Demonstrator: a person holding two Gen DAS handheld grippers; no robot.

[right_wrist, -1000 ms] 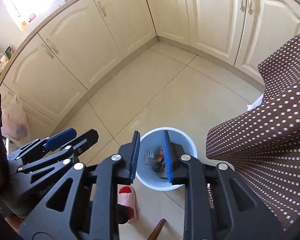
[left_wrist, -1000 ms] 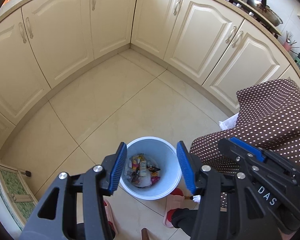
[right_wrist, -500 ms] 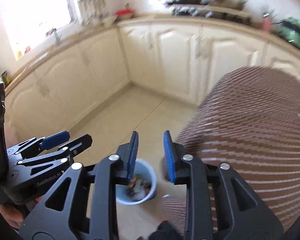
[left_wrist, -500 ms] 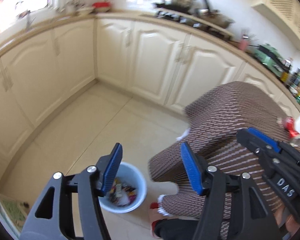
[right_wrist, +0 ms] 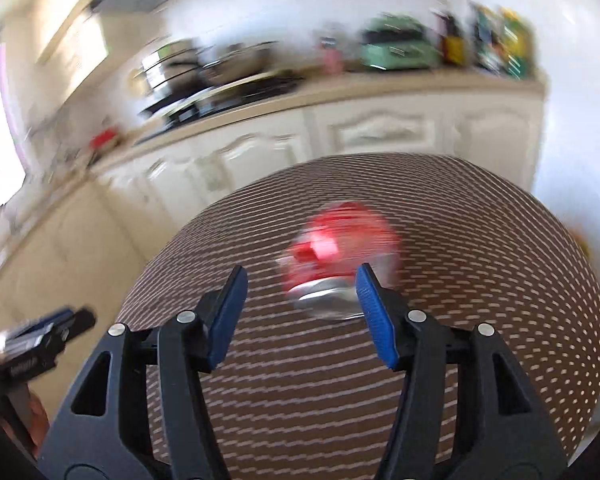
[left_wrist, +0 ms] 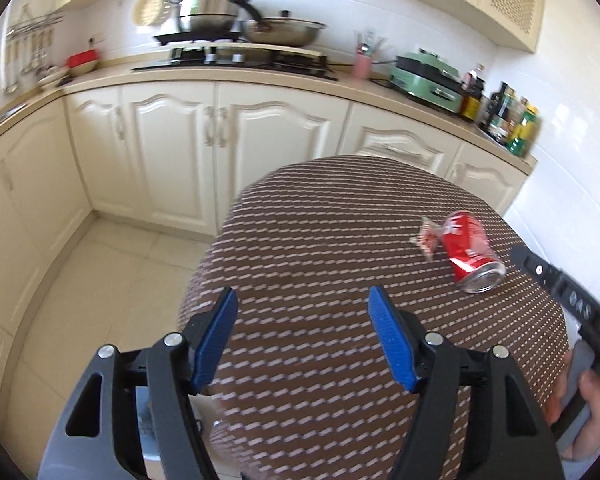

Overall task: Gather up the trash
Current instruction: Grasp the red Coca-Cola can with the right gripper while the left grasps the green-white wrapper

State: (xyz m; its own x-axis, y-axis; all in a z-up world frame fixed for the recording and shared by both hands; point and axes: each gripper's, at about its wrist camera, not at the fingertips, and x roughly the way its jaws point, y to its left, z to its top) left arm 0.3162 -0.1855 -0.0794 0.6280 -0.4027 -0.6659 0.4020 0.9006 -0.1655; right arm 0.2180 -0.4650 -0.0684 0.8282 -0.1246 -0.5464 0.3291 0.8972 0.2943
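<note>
The left gripper [left_wrist: 302,312] has its blue pads spread wide with nothing between them; its jaws have just been opening. It hangs over a round table under a brown dotted cloth [left_wrist: 320,240]. From this gripper, a crushed red can [left_wrist: 470,250] lies on its side on the cloth at about two o'clock, well apart from the fingers, silver end toward the camera. A small crumpled wrapper [left_wrist: 427,238] sits just beside the can, at the can's nine o'clock; whether the two touch is hard to tell.

The right gripper [right_wrist: 300,288] is also spread and empty, its jaws having just been opening too. The right wrist view is badly smeared, but the red can [right_wrist: 340,256] appears just beyond the fingertips, at about one o'clock, near the right-hand pad [right_wrist: 374,316] and seemingly not gripped.

Farther out, at twelve o'clock, cream cabinets [left_wrist: 220,140] run under a counter carrying steel pots [left_wrist: 212,6], a green appliance [left_wrist: 428,76] and bottles [left_wrist: 512,118].
</note>
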